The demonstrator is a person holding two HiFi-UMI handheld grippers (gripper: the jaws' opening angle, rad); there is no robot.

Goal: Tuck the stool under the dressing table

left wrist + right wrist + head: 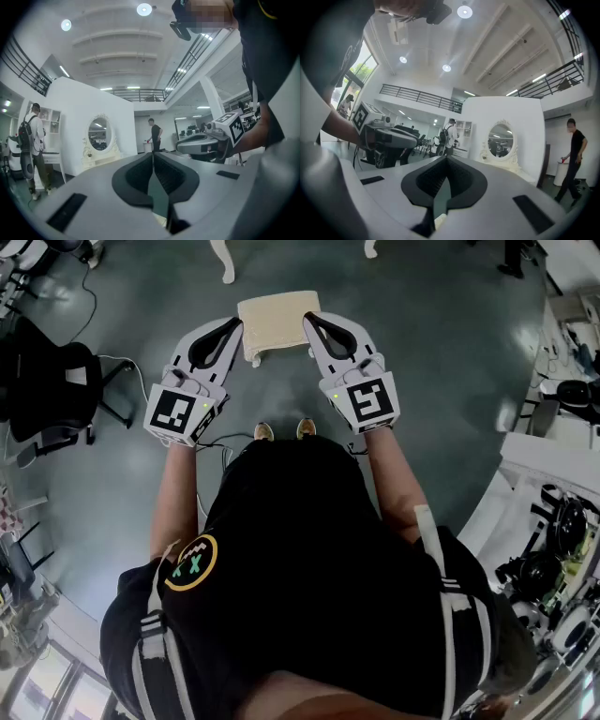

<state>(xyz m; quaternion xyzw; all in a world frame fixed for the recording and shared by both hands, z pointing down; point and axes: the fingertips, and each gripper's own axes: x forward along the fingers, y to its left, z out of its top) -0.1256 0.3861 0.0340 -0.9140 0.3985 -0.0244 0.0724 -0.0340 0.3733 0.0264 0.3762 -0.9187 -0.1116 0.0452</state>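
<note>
Grey floor is bearing the cream square-cushioned, white-legged stool, short of the white oval-mirrored dressing table. Left gripper and right gripper are flanking it, jaws clenched on nothing; uneven pushing risks skewing it against a table leg.

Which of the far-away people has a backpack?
The person in white by the shelves, left of the mirror; the one in black, right of it, has none.

Bare grey floor lies open ahead of my stool, up to the dressing table's two white legs. The gap between them seems passable, though the frame crops it. On my left, a black chair stands well apart.
</note>
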